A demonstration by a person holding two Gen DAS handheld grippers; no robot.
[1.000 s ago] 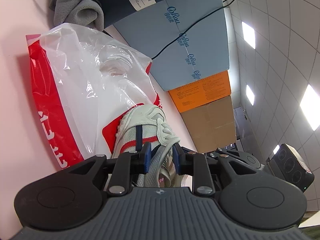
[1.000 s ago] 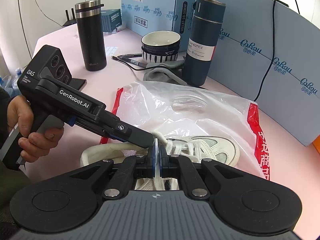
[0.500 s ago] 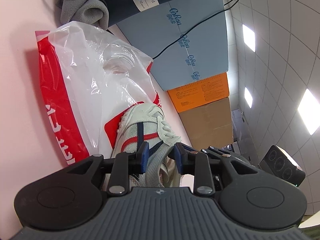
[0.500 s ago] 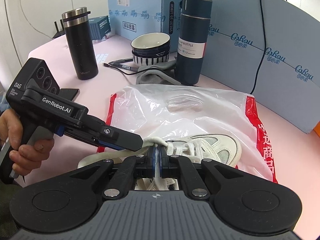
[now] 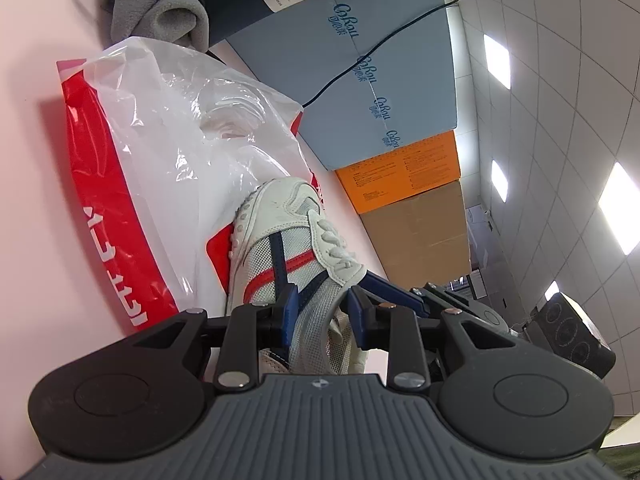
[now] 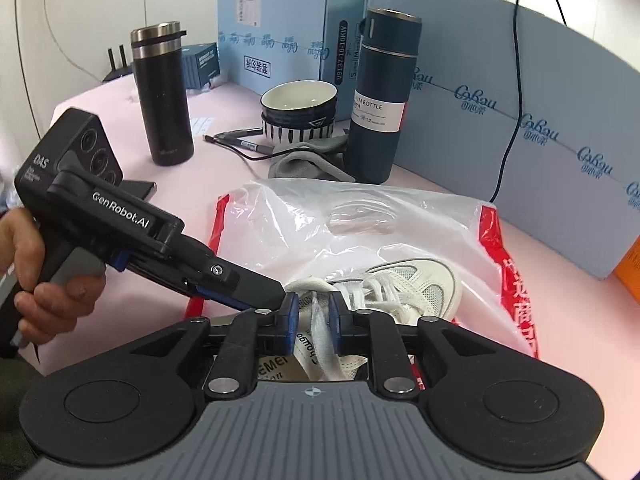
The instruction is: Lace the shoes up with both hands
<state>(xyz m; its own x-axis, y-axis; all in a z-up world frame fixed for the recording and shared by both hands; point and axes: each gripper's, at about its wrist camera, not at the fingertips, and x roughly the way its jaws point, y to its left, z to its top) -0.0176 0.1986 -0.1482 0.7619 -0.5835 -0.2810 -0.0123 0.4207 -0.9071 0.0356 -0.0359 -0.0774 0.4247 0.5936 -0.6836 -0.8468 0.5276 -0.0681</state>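
White mesh sneaker (image 6: 404, 292) lying on crinkled red-white plastic bag (image 6: 360, 220), near table edge. Right gripper (image 6: 312, 316) straddling flat woven lace (image 6: 320, 328), jaws apart. Left gripper (image 5: 322, 306) flanking sneaker's mesh side, jaws apart.

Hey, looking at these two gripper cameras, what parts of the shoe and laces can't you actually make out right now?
- Heel of the shoe: left wrist view, hidden behind the left gripper body.
- Lace end: right wrist view, it runs down behind the right gripper body.
- Eyelets: both views, too small, covered by lacing.
- Contents of the plastic bag: right wrist view, blurred by crinkled film.
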